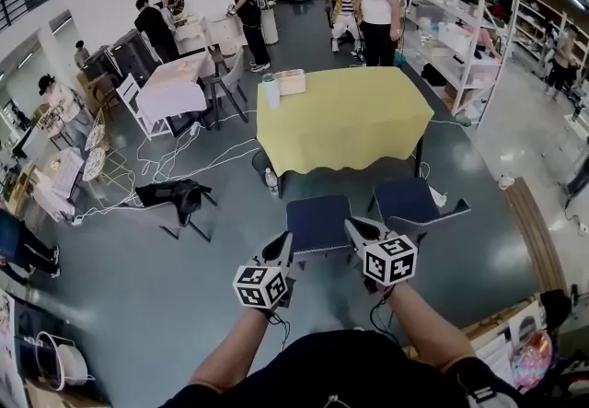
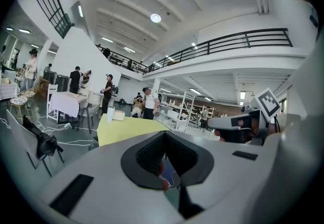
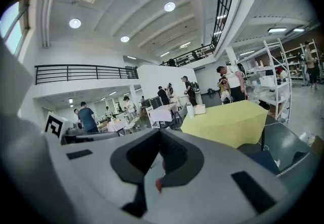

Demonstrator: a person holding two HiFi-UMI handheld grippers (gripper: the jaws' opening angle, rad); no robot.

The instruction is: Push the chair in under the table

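Note:
A dark blue chair [image 1: 317, 224] stands a short way out from the near side of the yellow table [image 1: 340, 121]. A second blue chair [image 1: 409, 202] is to its right. Both grippers point at the first chair's near edge. My left gripper [image 1: 282, 242] is at its left corner and my right gripper [image 1: 353, 228] at its right corner, both shut with nothing between the jaws. Whether they touch the chair I cannot tell. In the left gripper view the yellow table [image 2: 126, 129] lies ahead and the right gripper [image 2: 238, 122] shows alongside. The right gripper view shows the table [image 3: 228, 119] and blue chair [image 3: 266, 160].
A white bottle [image 1: 271, 89] and a box [image 1: 291, 81] stand on the yellow table. A black chair with a bag [image 1: 179, 196] and floor cables lie to the left. A bottle [image 1: 270, 179] stands by the table leg. Shelving [image 1: 460, 38] and several people are behind.

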